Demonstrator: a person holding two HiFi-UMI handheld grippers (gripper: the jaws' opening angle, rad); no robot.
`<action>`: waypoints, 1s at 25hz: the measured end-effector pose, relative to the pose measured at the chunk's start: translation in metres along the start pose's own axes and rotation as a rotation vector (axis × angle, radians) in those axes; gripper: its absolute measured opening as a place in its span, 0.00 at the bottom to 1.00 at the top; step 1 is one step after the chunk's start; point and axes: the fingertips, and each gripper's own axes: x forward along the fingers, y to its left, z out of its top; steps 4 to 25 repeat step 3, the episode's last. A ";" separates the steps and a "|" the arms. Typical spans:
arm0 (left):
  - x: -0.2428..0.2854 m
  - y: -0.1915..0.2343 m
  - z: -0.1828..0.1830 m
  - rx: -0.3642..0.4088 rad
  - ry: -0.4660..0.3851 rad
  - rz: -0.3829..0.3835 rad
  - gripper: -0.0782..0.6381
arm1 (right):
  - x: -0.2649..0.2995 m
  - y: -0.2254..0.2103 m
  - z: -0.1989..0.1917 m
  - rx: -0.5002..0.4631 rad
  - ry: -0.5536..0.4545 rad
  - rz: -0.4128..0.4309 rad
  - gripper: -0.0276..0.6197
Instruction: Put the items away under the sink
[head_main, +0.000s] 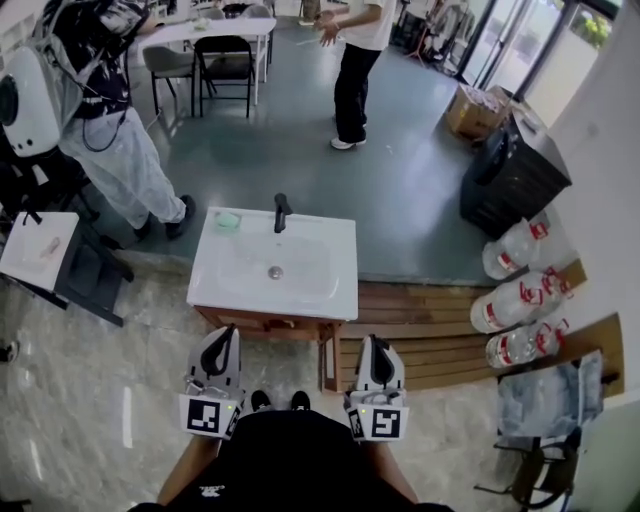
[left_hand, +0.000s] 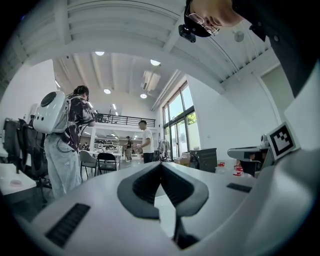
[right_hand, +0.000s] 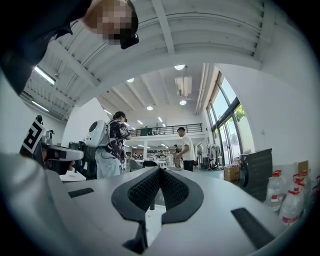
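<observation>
1. The left gripper (head_main: 229, 336) is at about 7 o'clock from the white rectangular ceramic sink (head_main: 320, 292). It points toward the sink, and its jaws are pressed together with nothing between them.
2. The right gripper (head_main: 373, 347) is at about 5 o'clock from the sink. Its jaws are also pressed together and it carries nothing.
3. A small pale-green item (head_main: 228, 220) lies on the sink's top at about 10 o'clock, just left of the black tap (head_main: 282, 212) at 12 o'clock.
4. Three large clear plastic bottles with red labels (head_main: 515, 305) lie on wooden planks at 3 o'clock, well apart from the sink. I cannot tell whether they count among the items.
5. Only the front edge of the brown wooden cabinet (head_main: 262, 322) beneath the sink shows, so its inside is hidden. A narrow wooden panel (head_main: 329, 365) juts toward the person at 5 o'clock. It may be an open door seen edge-on, but I cannot be sure.
6. My judgement is that this fits two stages. Either the green item and perhaps the bottles are waiting to go under, or other items are already stowed out of sight. Either way, the green item lies on top and not below.
</observation>
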 end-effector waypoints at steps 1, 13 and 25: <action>0.000 0.002 0.000 0.004 -0.001 0.002 0.12 | 0.000 0.001 0.000 0.000 0.003 -0.001 0.06; 0.000 0.006 -0.002 0.012 0.000 0.006 0.12 | 0.000 0.004 -0.002 -0.002 0.010 0.000 0.06; 0.000 0.006 -0.002 0.012 0.000 0.006 0.12 | 0.000 0.004 -0.002 -0.002 0.010 0.000 0.06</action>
